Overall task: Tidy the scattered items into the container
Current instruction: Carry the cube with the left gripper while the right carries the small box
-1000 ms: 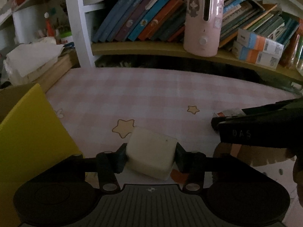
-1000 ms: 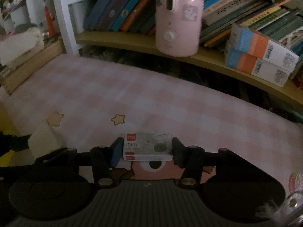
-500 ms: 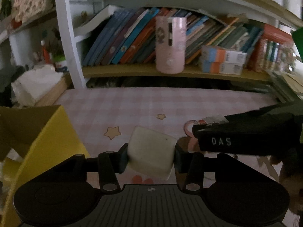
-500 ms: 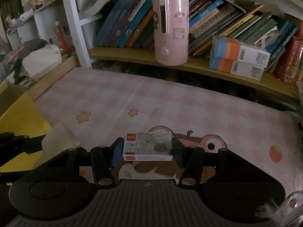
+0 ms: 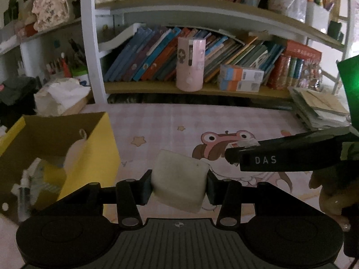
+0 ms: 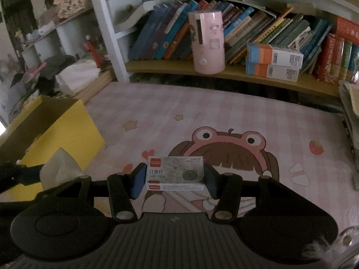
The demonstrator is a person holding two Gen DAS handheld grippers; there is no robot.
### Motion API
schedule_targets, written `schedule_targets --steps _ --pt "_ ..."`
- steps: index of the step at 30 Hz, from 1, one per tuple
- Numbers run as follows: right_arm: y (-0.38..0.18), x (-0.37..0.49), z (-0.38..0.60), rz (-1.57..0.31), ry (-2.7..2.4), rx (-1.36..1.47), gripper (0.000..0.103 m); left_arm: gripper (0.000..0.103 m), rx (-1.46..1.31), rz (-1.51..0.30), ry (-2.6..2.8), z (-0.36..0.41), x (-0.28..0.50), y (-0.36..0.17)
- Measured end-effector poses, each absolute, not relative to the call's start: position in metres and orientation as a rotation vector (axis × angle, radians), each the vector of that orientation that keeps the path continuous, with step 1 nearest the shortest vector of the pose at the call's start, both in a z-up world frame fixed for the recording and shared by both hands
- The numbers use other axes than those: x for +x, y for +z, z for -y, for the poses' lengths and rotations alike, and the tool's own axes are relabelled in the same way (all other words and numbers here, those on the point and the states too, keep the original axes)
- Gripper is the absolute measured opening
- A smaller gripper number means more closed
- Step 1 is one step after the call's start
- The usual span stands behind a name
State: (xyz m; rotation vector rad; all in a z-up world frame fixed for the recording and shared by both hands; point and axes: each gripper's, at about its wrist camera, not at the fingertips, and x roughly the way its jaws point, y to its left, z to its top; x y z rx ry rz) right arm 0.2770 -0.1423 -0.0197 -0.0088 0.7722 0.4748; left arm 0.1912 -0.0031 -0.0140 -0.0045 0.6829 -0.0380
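Note:
My left gripper (image 5: 178, 182) is shut on a pale cream block (image 5: 179, 180), held above the pink cartoon mat (image 5: 157, 121). The yellow box (image 5: 98, 148) stands open just to its left, with several small items inside. My right gripper (image 6: 175, 177) is shut on a small grey staple box (image 6: 176, 172) with a red label and a cat face. In the right wrist view the yellow box (image 6: 67, 130) lies at the left, and the cream block (image 6: 59, 170) shows at the lower left. The right gripper's black finger (image 5: 280, 157) crosses the left wrist view at the right.
A bookshelf (image 5: 202, 89) runs along the back with leaning books, a pink cylinder appliance (image 5: 190, 63) and stacked orange-and-blue cartons (image 5: 241, 78). A wooden tray of white cloth (image 5: 60, 98) sits at the back left. Stacked papers (image 5: 318, 107) lie at the right edge.
Both grippers rose and pulled back with their loads still gripped. The shelves now look farther off, and the yellow box's open inside has come into view on the left.

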Motion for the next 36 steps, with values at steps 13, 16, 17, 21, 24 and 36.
schedule_targets --steps 13,16,17,21,24,36 --pt "-0.012 0.197 0.146 -0.771 0.489 -0.045 0.052 0.045 0.038 -0.669 -0.115 -0.002 0.122 0.009" --pt "-0.01 0.179 0.142 -0.776 0.487 -0.046 0.052 0.045 0.047 -0.673 -0.142 -0.009 0.111 0.012" --pt "-0.009 0.174 0.139 -0.775 0.485 -0.05 0.052 0.045 0.05 -0.673 -0.15 -0.012 0.108 0.012" --pt "-0.005 0.158 0.126 -0.762 0.454 -0.051 0.052 0.045 0.06 -0.661 -0.187 -0.025 0.095 0.015" --pt "-0.001 0.141 0.115 -0.74 0.41 -0.045 0.052 0.045 0.073 -0.641 -0.232 -0.036 0.085 0.017" --pt "0.004 0.045 0.037 -0.739 0.234 -0.038 0.052 0.045 0.088 -0.605 -0.416 -0.121 0.018 0.017"
